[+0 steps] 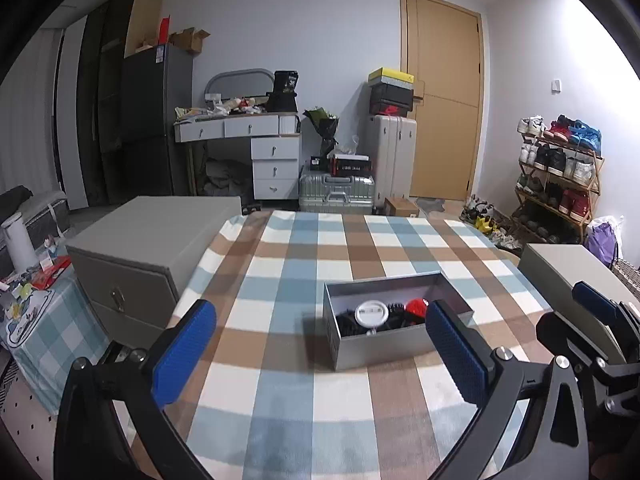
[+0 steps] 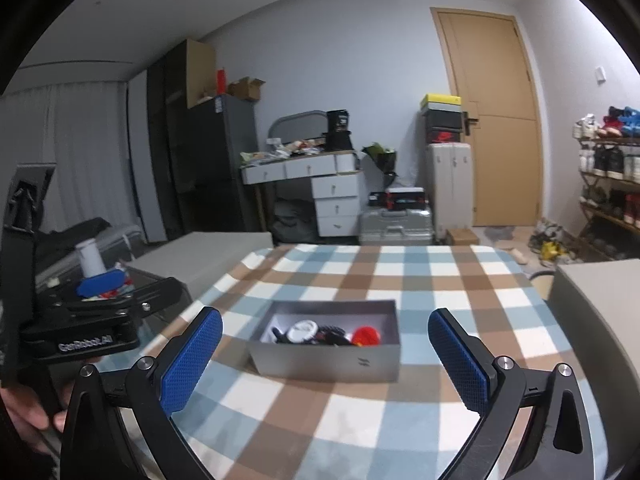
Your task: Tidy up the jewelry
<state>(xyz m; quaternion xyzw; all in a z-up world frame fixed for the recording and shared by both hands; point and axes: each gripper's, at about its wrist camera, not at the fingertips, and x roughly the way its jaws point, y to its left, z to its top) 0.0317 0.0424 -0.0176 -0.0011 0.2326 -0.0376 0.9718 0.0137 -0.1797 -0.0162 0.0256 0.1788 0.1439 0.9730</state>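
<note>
Big table w/ a blue, brown and white checked cloth [image 1: 320,248] fills the middle of the room, grey cabinets flanking it: one grey drawer cabinet [image 1: 132,264] off the table's left edge, another grey box-like unit [image 2: 600,312] off its right edge.

On the cloth, roughly mid-table and a bit toward the near edge, sits the open grey rectangular jewelry box [image 1: 384,344], no lid on it. Inside: a round white disc-shaped piece [image 1: 371,314] about centre, a red rounded piece [image 1: 416,307] toward the box's right end, and a tangle of black bits [image 1: 348,322] at the left end. Can't make out what the black bits are exactly.

Left gripper [image 1: 320,352], black frame w/ blue textured pads, hangs over the near edge of the table, fingers spread wide, nothing between them, box just ahead toward the right finger.

Right gripper [image 2: 326,360], same build, also splayed wide and empty, lined up w/ the box dead ahead between its fingers, not touching it. Each gripper shows at the edge of the other's view, side by side, apart.
</note>
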